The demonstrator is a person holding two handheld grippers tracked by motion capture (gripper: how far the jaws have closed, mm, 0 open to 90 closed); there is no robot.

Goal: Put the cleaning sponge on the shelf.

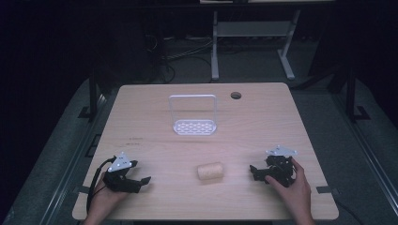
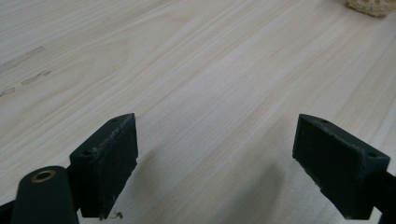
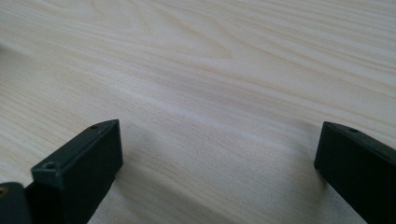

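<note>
Nothing grasped yet; work judged at its very start. Left gripper (image 1: 141, 181) at lower left of the high view, jaws spread wide over bare table (image 1: 155, 140). Right gripper (image 1: 256, 172) at lower right, jaws likewise spread, empty. Bread roll (image 1: 210, 171) lying lower centre, between both grippers, untouched (edge visible at upper right of the left gripper view (image 2: 371, 5)). White rack (image 1: 193, 115) upright at upper centre, empty. Approach, grasp and placement all remaining.
</note>
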